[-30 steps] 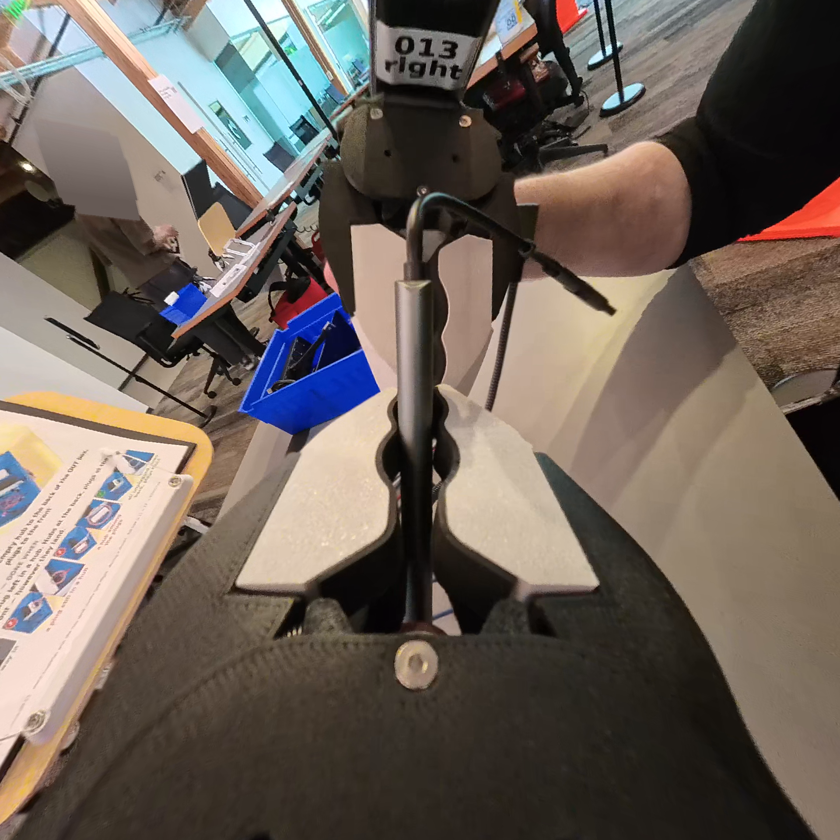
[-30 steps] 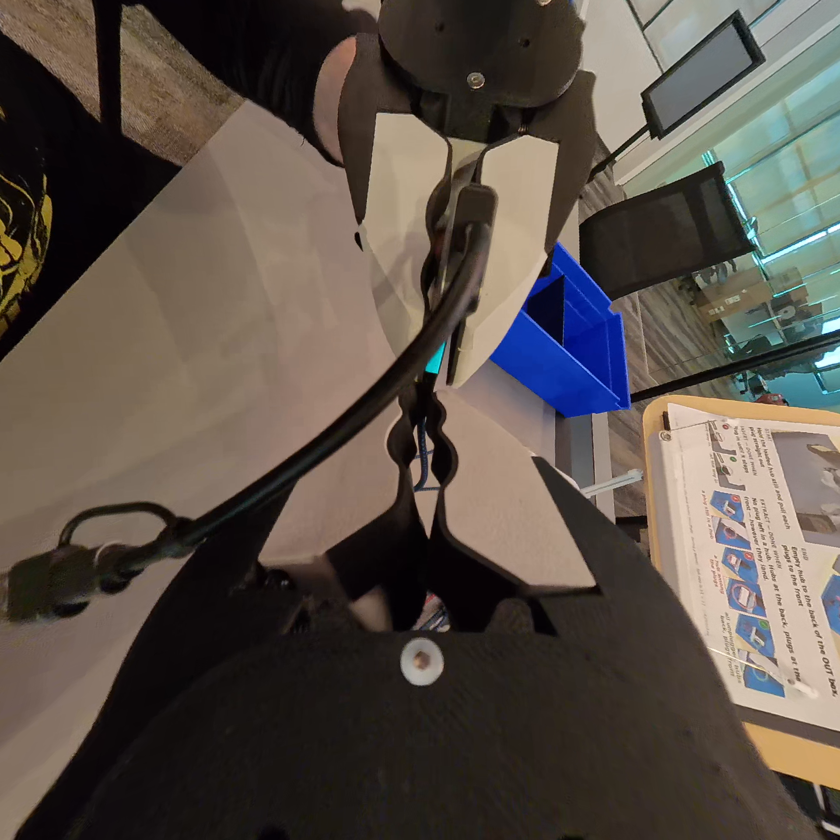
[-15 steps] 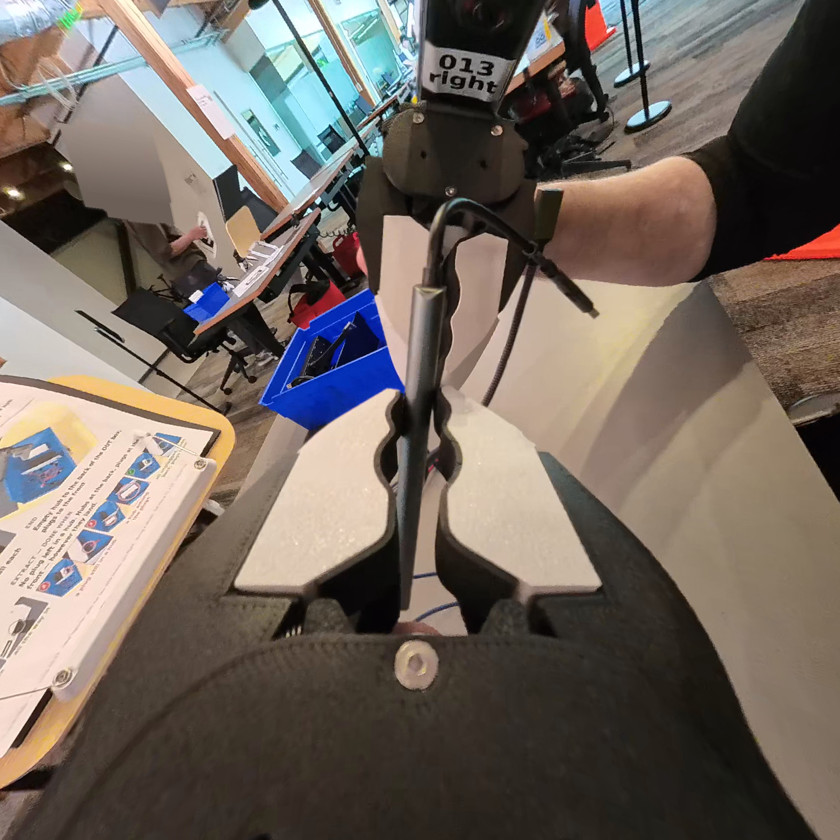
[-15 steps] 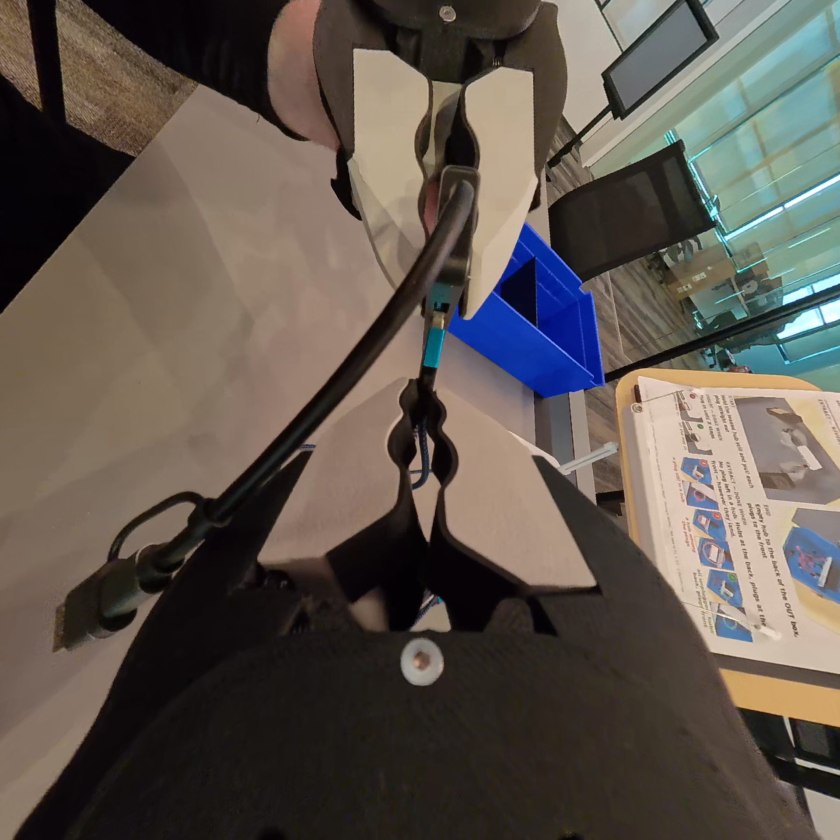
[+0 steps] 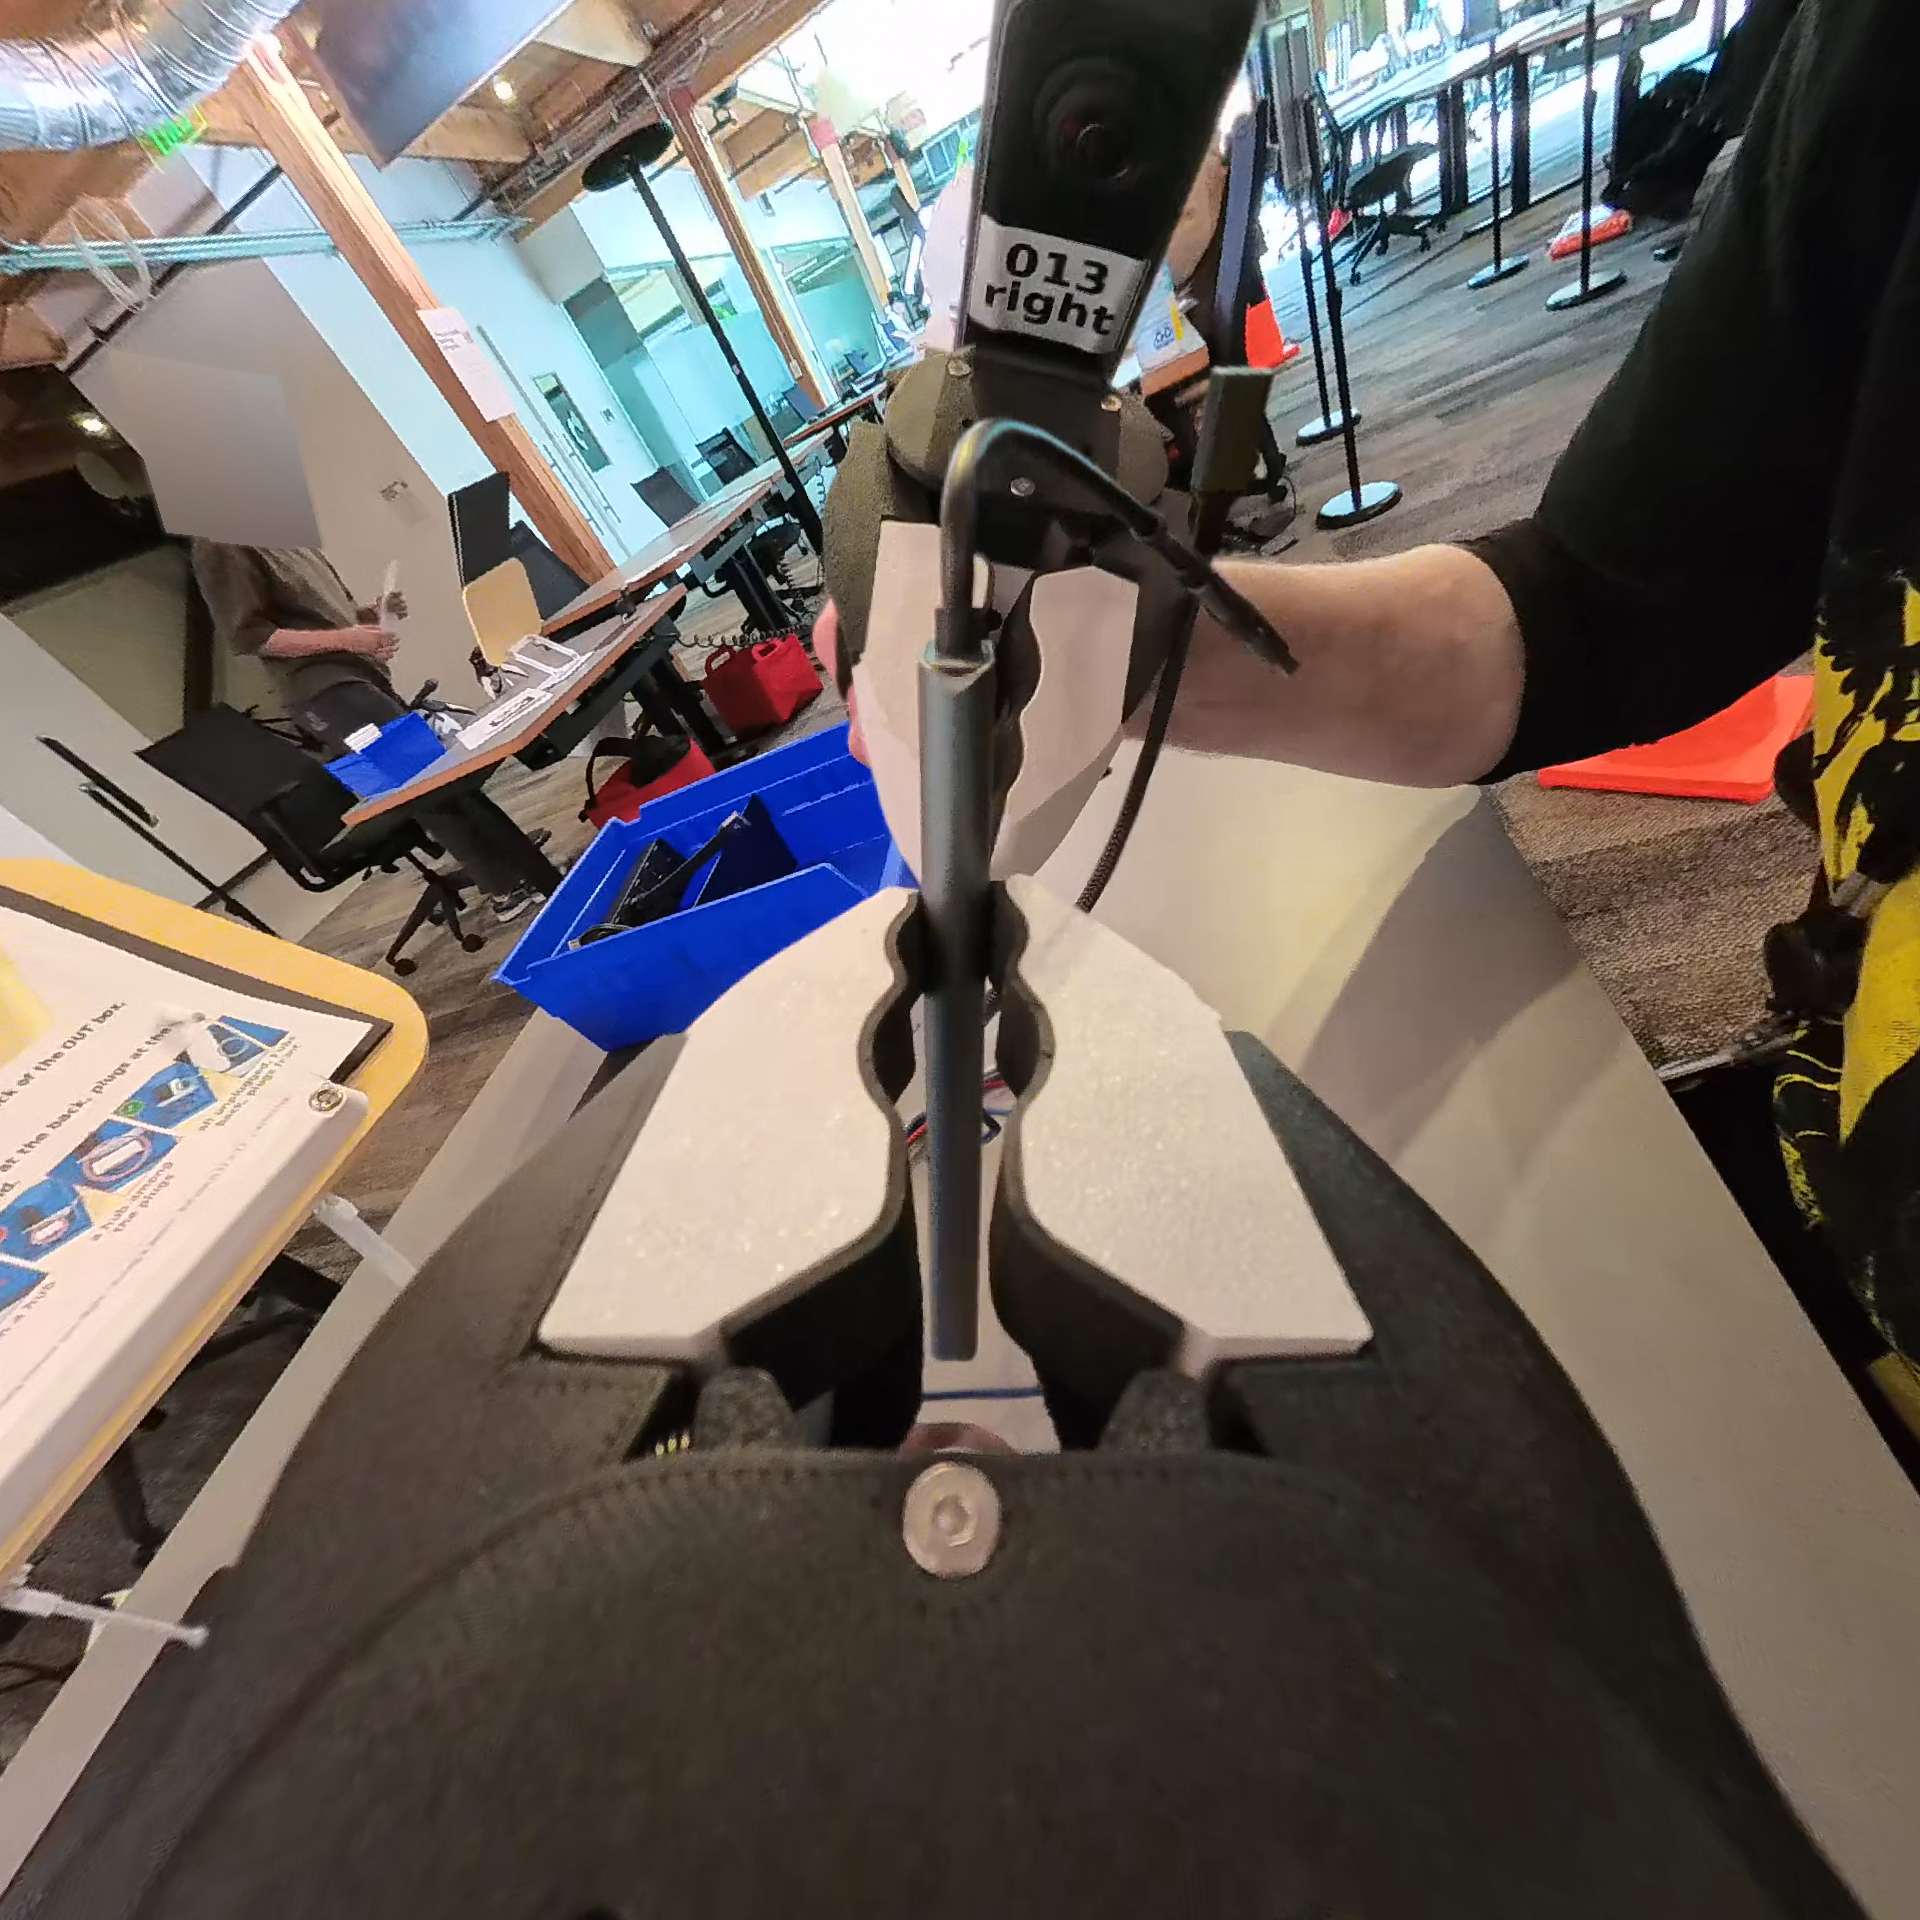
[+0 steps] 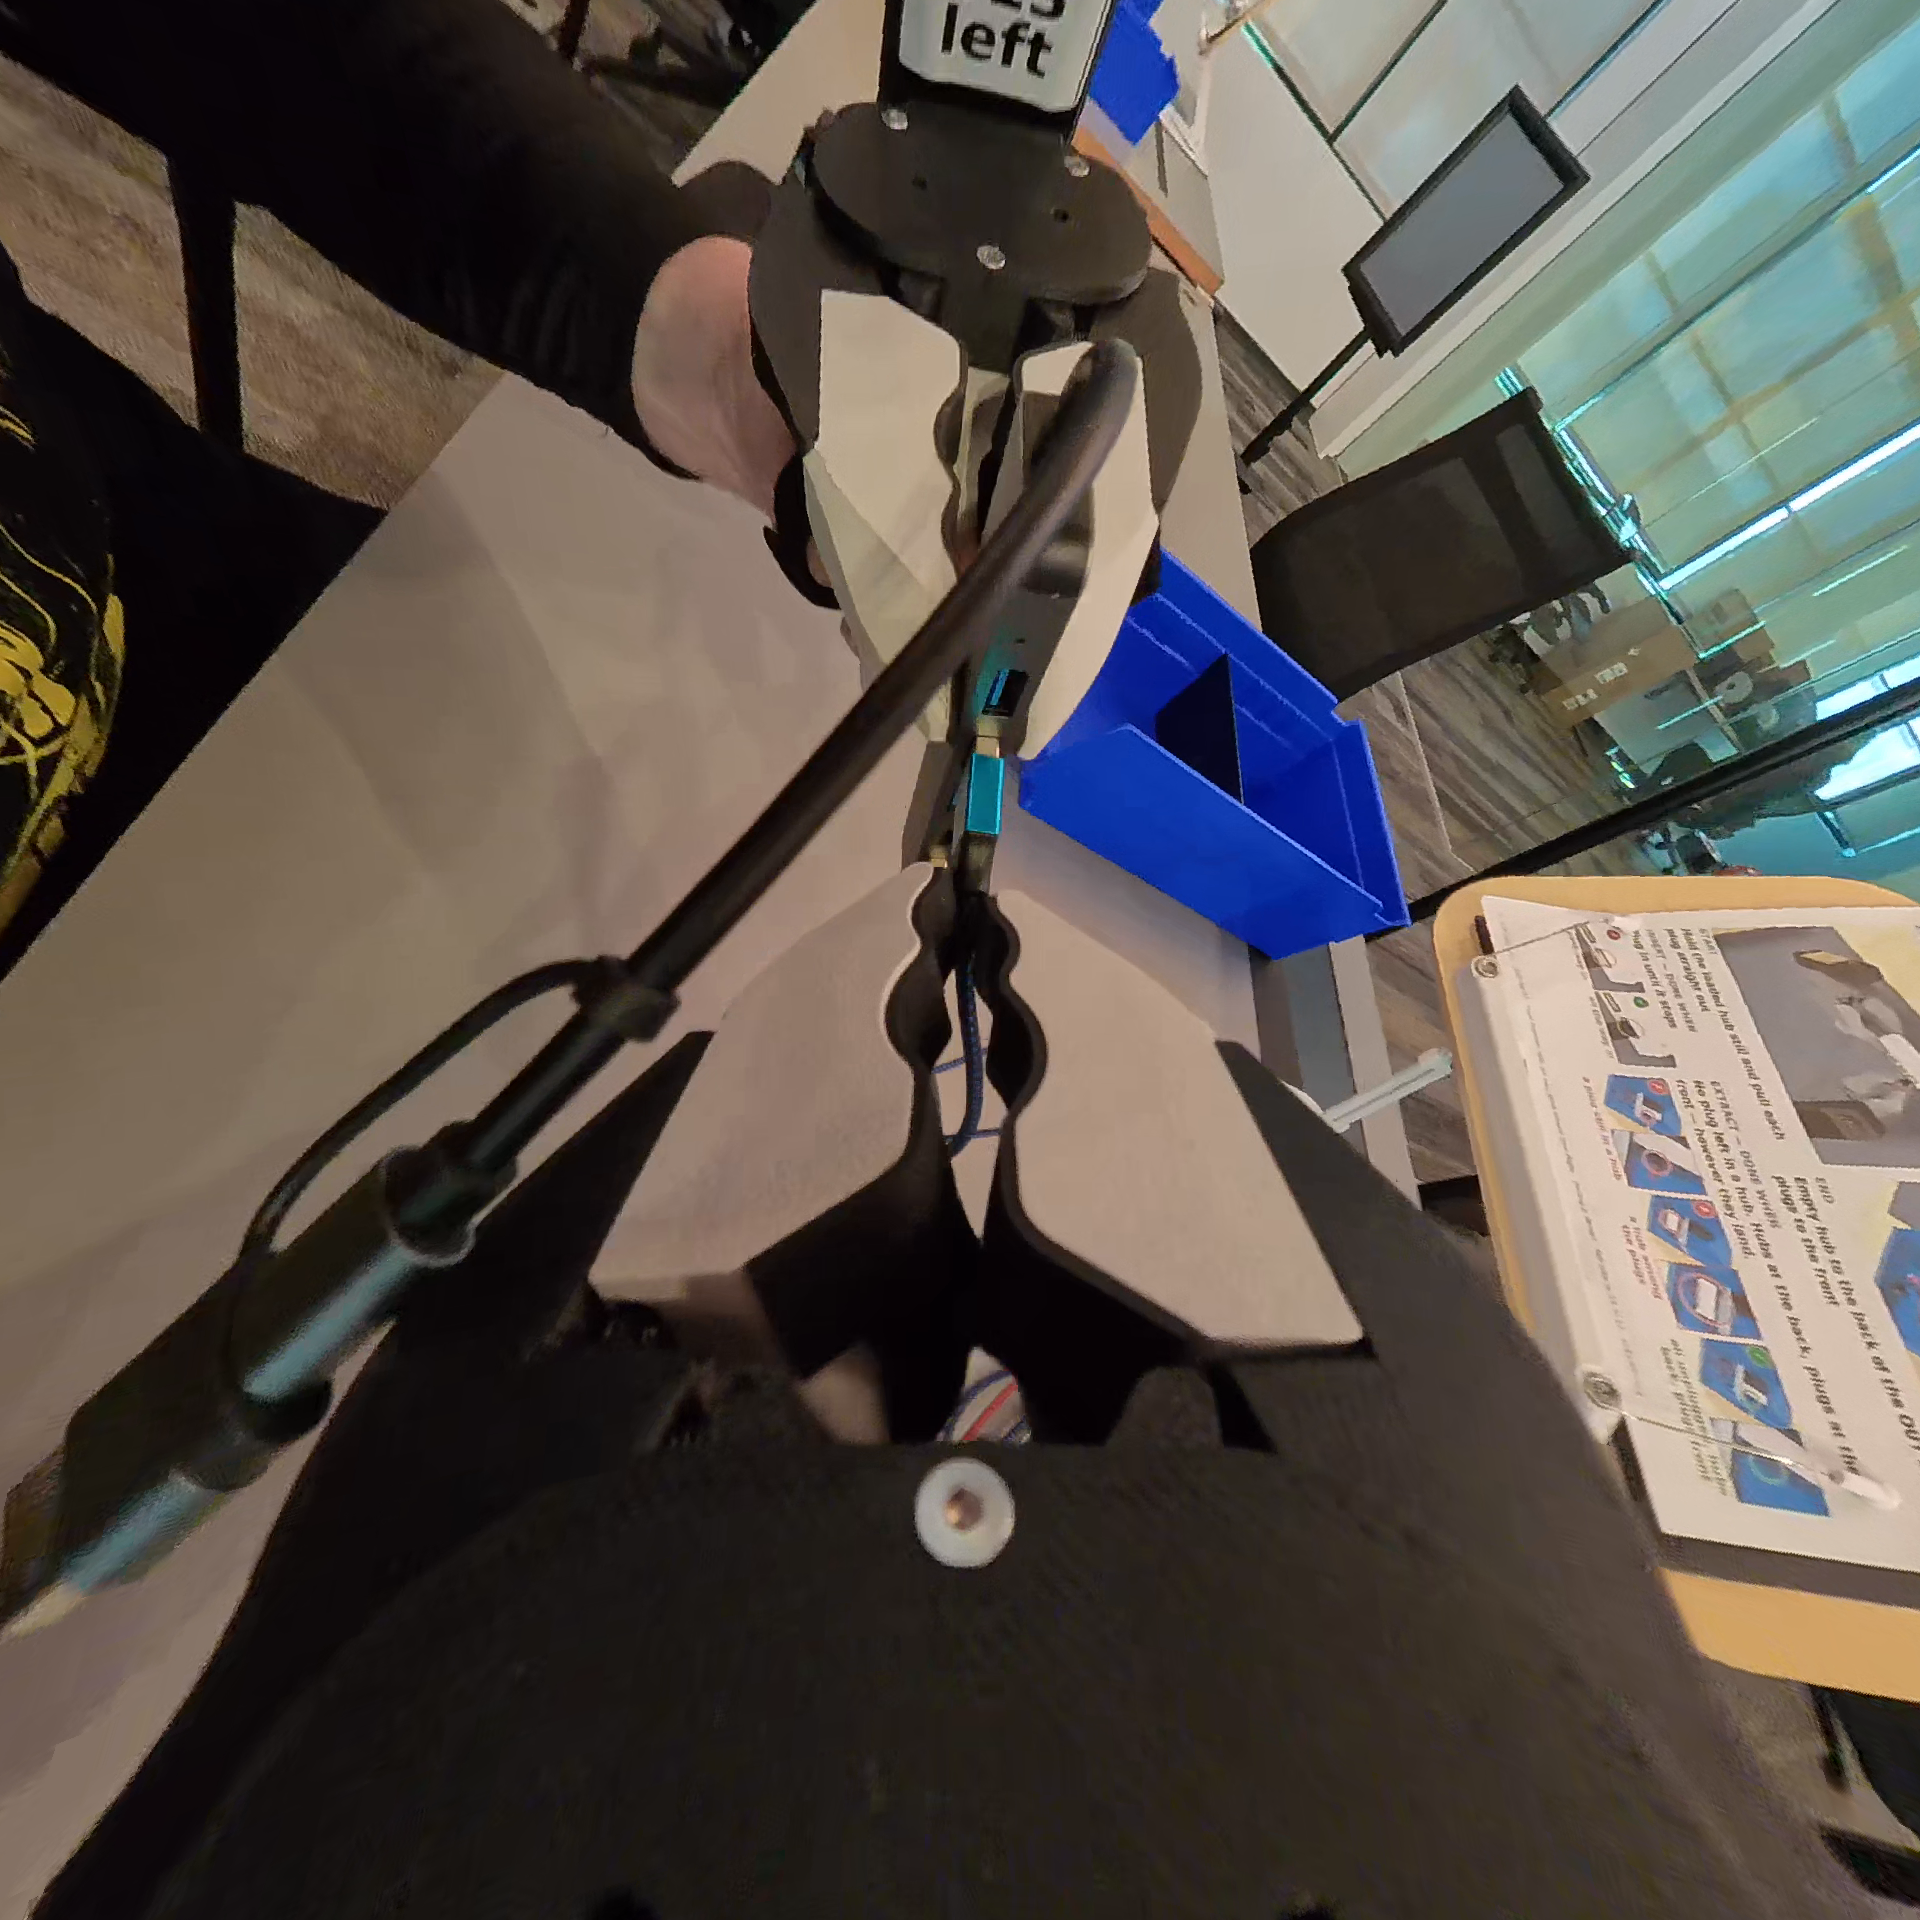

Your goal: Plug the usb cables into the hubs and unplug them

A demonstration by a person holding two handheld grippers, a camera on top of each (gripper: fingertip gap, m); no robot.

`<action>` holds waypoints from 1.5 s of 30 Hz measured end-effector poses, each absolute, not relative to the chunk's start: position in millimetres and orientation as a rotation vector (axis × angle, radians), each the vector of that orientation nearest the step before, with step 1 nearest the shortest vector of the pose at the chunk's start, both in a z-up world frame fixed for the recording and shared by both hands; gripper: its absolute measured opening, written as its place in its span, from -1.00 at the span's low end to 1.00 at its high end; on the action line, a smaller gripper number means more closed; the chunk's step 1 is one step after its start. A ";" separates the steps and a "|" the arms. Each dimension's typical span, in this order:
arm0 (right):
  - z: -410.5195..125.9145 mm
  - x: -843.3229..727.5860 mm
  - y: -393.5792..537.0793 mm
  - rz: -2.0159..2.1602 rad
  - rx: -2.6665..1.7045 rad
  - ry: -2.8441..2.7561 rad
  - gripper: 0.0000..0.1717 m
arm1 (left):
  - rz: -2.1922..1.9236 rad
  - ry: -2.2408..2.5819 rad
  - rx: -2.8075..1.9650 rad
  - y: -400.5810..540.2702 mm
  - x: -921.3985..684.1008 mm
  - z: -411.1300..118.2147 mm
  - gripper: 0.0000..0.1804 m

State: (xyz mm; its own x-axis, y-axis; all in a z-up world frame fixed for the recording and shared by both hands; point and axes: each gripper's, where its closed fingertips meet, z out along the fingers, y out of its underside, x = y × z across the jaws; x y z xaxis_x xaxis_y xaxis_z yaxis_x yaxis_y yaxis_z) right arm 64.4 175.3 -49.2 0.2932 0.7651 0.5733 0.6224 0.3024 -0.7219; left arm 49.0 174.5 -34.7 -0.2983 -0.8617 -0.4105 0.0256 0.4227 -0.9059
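Observation:
In the left wrist view my left gripper (image 5: 956, 920) is shut on a thin grey USB hub (image 5: 951, 779), held edge-on above the table. The hub's black cable (image 6: 790, 831) hangs toward its loose connector (image 6: 156, 1496). My right gripper (image 6: 956, 888) is shut on a blue braided cable (image 6: 971, 1029) just behind its teal plug (image 6: 982, 795). The plug's metal tip sits right under the hub's blue port (image 6: 1006, 691), drawn out of it. The two grippers face each other; the right one also shows in the left wrist view (image 5: 987, 831), and the left one in the right wrist view (image 6: 987, 623).
A blue bin (image 5: 707, 935) with dark parts stands at the table's (image 5: 1455, 1143) far edge. A yellow board with an instruction sheet (image 6: 1714, 1195) lies beside the table. A person's forearm (image 5: 1351, 665) reaches in. Desks and chairs stand behind. Less than 4 cm separates the two grippers' tips.
The right gripper has pulled back from the hub with the blue cable, and the teal plug has come out of the port. Both grippers have risen a little.

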 end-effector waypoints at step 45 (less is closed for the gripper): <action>-94.9 94.5 214.1 0.457 -1.645 -1.267 -0.74 | -1.201 1.575 -0.943 199.0 56.5 -48.9 -0.88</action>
